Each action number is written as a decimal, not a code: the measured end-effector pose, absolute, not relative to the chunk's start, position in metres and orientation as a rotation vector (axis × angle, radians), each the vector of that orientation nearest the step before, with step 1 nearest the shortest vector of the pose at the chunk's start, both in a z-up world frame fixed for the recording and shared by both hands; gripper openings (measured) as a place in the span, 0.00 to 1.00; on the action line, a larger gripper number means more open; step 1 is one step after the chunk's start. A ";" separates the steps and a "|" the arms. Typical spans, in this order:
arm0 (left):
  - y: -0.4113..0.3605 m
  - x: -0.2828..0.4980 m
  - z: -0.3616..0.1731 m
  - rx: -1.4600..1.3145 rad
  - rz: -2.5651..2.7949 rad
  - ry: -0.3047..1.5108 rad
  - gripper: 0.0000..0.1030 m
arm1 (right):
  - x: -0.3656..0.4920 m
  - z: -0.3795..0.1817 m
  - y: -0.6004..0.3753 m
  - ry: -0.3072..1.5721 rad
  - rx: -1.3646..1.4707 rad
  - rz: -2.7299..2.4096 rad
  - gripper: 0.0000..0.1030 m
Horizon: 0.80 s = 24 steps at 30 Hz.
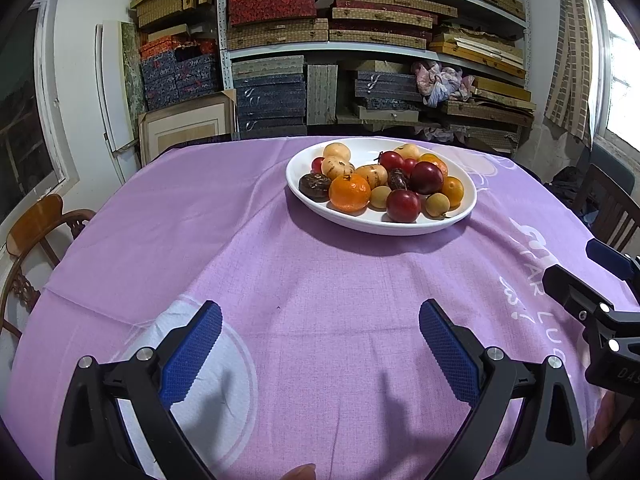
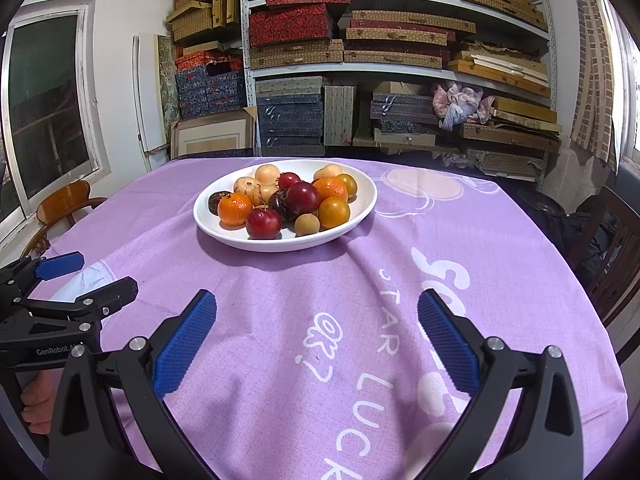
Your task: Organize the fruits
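Note:
A white oval plate [image 1: 352, 222] [image 2: 240, 240] sits on the far half of a purple tablecloth and holds several fruits: an orange mandarin [image 1: 349, 192] [image 2: 235, 209], dark red plums [image 1: 403, 205] [image 2: 263, 222], pale yellow fruits and small tan ones. My left gripper [image 1: 320, 320] is open over bare cloth, well short of the plate. My right gripper [image 2: 316, 312] is also open and empty, near the white lettering. Each gripper shows at the edge of the other's view: the right gripper [image 1: 572, 276] and the left gripper [image 2: 96, 276].
The purple tablecloth [image 1: 240, 260] [image 2: 480, 240] covers the table. Wooden chairs stand at the left [image 1: 36, 236] and right [image 2: 612, 248]. Shelves stacked with boxes [image 1: 360, 40] fill the wall behind. A person's hand [image 2: 38, 404] holds the left gripper.

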<state>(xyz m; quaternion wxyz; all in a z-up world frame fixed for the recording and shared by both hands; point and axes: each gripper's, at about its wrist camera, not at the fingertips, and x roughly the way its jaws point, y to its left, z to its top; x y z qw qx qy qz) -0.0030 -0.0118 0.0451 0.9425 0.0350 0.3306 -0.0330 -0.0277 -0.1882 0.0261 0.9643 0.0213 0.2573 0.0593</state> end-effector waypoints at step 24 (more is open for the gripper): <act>-0.010 -0.009 0.054 0.034 -0.074 0.647 0.97 | -0.029 0.026 -0.189 0.528 0.036 0.120 0.96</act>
